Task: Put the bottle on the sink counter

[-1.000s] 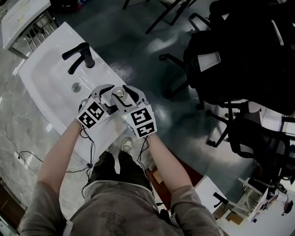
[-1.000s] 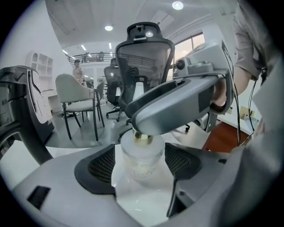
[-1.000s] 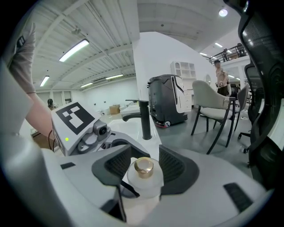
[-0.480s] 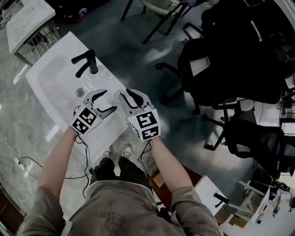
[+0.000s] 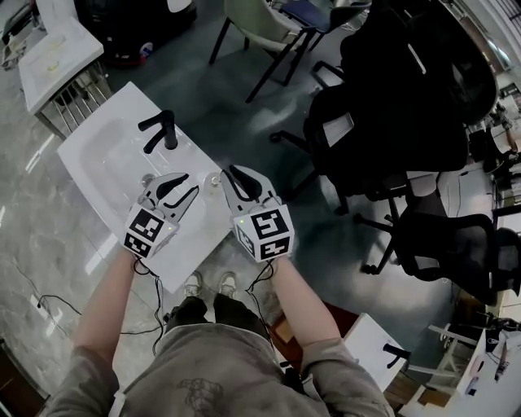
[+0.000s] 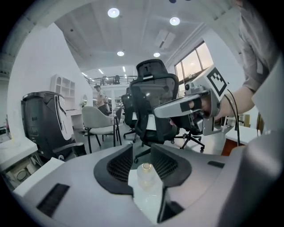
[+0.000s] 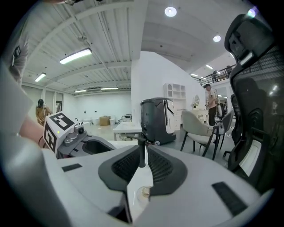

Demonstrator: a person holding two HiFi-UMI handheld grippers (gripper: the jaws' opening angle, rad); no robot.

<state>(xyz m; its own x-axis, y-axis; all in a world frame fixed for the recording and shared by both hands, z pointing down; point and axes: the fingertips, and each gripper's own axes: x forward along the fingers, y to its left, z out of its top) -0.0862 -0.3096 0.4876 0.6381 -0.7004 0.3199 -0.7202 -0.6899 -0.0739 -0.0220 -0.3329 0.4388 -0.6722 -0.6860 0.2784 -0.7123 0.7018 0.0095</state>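
Observation:
A small clear bottle [image 5: 213, 181] with a pale cap stands upright on the white sink counter [image 5: 199, 230], near the counter's right edge. It sits between my two grippers and touches neither. My left gripper [image 5: 183, 187] is to the bottle's left; its jaws are closing with nothing between them. In the left gripper view the bottle [image 6: 145, 175] shows past the narrow gap of that gripper [image 6: 142, 153]. My right gripper [image 5: 236, 175] is just right of the bottle, its jaws closing to a slit, empty. The right gripper view shows the bottle [image 7: 143, 191] low down.
A black faucet [image 5: 161, 130] stands behind the basin [image 5: 114, 155], and the right gripper view shows the faucet [image 7: 141, 144] too. Black office chairs [image 5: 383, 122] and a beige chair [image 5: 260, 16] crowd the floor to the right. A white table [image 5: 49, 41] is far left.
Both grippers have drawn apart and back from the bottle, which they flanked a second ago. Their jaws have narrowed. The bottle stays standing on the counter.

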